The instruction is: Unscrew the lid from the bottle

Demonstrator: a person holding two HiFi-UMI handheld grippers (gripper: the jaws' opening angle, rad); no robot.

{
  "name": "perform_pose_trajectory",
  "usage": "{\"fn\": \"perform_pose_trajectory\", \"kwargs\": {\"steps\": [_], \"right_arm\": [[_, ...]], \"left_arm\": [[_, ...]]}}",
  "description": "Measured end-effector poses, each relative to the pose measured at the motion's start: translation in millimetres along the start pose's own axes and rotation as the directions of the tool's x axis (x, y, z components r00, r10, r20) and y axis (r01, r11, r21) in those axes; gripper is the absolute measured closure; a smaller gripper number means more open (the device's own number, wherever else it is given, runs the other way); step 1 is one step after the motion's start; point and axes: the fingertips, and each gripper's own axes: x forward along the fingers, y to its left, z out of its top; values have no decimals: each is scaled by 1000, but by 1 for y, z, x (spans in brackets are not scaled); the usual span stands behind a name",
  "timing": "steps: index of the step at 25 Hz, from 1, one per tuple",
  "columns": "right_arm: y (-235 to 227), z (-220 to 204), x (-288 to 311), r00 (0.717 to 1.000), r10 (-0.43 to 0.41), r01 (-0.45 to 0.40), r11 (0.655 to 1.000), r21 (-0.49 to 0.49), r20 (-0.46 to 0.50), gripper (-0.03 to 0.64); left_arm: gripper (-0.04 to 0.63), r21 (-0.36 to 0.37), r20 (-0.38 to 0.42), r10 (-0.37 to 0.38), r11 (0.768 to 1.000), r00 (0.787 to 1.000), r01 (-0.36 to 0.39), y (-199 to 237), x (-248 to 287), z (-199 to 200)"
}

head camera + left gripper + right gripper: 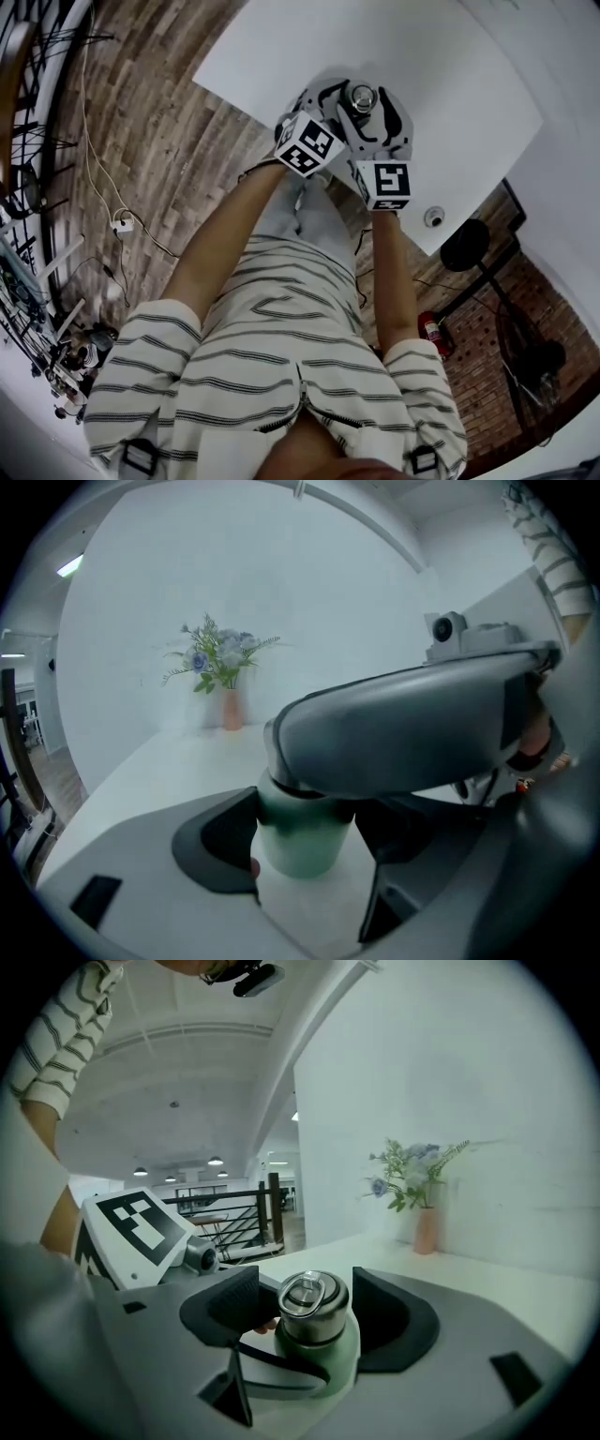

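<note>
1. Bottle (305, 841): pale green body, upright, over the white table (450, 103) near the edge on the person's side; standing on it or lifted clear, not discernible.
2. Lid (311, 1299): brushed metal, round, flat ring handle folded down on top; seated on the bottle neck, not yet off.
3. Left gripper (305, 855): clenched on the green body below the lid; dark pads (220, 841) set against either side of it; marker cube (141, 1222) visible at the left of the right gripper view.
4. Right gripper (305, 1314): released; jaws standing to either side of the lid at lid height, a narrow gap showing on the left side, very close on the right; nothing pressed; grey body crossing above the bottle in the left gripper view and hiding the lid there.
5. Vase (231, 711): slim, pinkish, holding blue and green flowers (220, 658); at the far side of the table by the white wall, well apart from the bottle.
6. Striped shirt (281, 347): short-sleeved, on the person; bare forearms reaching to both grippers.
7. Floor (159, 141): wood planks, beside the table.
8. Railing (225, 1206): black, in the background of the right gripper view.
</note>
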Motion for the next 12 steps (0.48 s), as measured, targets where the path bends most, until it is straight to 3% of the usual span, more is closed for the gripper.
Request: {"fn": "perform_pose_trajectory", "kwargs": {"steps": [6,12], "right_arm": [[-9,-3,2,992,-129,129,988,83,-5,383],[-8,-3,2,993,-119,119,991,54,-9,373]], "left_arm": [[273,0,1,0,1000,1000,0,-1,1,2],[273,0,0,-3,1000,1000,3,-1,0,1]]}}
